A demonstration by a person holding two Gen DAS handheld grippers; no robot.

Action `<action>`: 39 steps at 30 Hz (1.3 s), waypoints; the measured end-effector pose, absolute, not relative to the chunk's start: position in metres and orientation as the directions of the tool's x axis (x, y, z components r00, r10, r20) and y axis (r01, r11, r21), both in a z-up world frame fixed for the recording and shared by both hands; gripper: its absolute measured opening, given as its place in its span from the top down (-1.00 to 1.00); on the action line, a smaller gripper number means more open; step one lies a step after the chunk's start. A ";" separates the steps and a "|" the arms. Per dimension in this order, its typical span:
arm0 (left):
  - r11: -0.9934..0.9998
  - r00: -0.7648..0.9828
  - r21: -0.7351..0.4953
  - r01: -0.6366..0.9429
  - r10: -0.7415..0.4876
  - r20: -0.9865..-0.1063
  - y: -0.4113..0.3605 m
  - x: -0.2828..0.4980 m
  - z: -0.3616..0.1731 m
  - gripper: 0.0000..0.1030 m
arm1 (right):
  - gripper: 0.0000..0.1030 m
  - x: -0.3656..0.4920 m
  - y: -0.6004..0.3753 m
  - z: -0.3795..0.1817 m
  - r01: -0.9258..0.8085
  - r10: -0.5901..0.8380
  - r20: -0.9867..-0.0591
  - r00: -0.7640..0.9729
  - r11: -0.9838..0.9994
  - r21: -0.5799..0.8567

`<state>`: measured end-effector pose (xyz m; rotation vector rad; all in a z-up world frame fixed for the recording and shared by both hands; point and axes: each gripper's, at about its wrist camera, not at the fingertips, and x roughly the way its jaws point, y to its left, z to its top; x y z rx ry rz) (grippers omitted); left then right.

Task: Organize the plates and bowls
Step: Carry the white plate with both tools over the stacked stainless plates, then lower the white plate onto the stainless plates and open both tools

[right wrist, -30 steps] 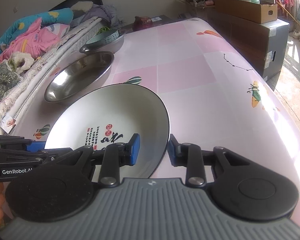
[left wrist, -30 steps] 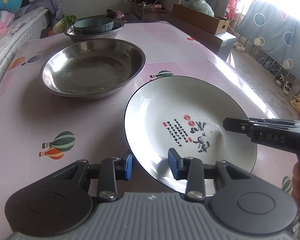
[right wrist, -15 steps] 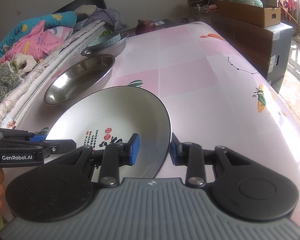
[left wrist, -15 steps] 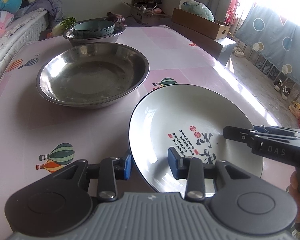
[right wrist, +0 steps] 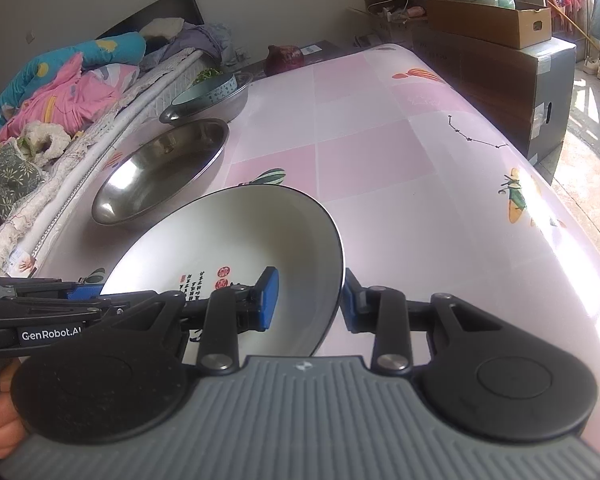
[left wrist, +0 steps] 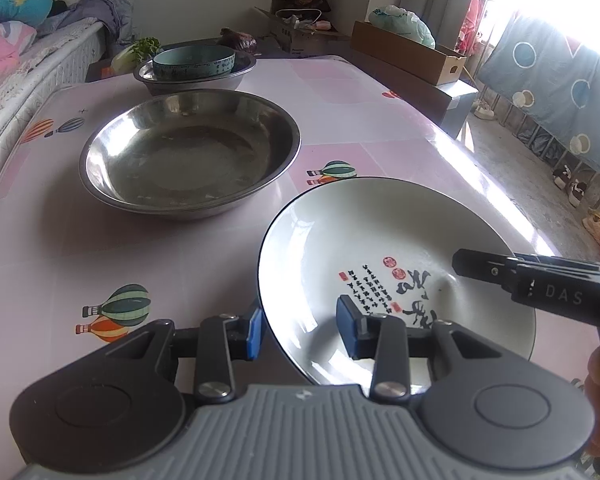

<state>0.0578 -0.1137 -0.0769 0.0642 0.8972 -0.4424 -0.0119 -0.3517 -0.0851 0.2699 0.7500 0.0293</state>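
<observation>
A white plate with black calligraphy (left wrist: 380,248) (right wrist: 236,236) is held over the pink table. My left gripper (left wrist: 300,326) straddles its near left rim, one pad outside and one inside. My right gripper (right wrist: 310,296) straddles its right rim the same way. Both sets of jaws stand wide around the thin rim, so a firm grip cannot be told. A large steel basin (left wrist: 188,156) (right wrist: 160,168) sits behind the plate. Farther back a teal bowl (left wrist: 194,62) sits inside a smaller steel basin (left wrist: 204,80).
The pink table (right wrist: 400,152) has free surface to the right. A bed with blankets (right wrist: 60,80) runs along the left edge. A cardboard box (right wrist: 492,20) on a dark cabinet stands beyond the far right corner.
The plate and both grippers have moved back toward the near edge and slightly right, away from the large steel basin. The jaw spacing looks unchanged.
</observation>
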 end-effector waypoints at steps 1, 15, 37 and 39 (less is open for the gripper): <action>0.907 0.541 -0.130 0.400 -0.348 -0.765 -0.114 0.057 -0.076 0.26 | 0.37 -0.012 -0.352 -0.084 0.073 0.119 -0.669 0.734 0.965 0.251; 0.907 0.558 -0.153 0.392 -0.367 -0.744 -0.111 0.054 -0.061 0.27 | 0.37 -0.015 -0.353 -0.066 0.082 0.108 -0.658 0.745 0.964 0.252; 0.962 0.693 -0.170 0.211 -0.270 -0.668 -0.046 0.104 -0.013 0.25 | 0.37 0.094 -0.288 -0.005 -0.111 0.229 -0.571 0.789 0.966 0.235; 0.969 0.696 -0.164 0.183 -0.245 -0.675 -0.037 0.118 -0.013 0.25 | 0.37 0.114 -0.280 -0.007 -0.129 0.249 -0.574 0.780 0.961 0.243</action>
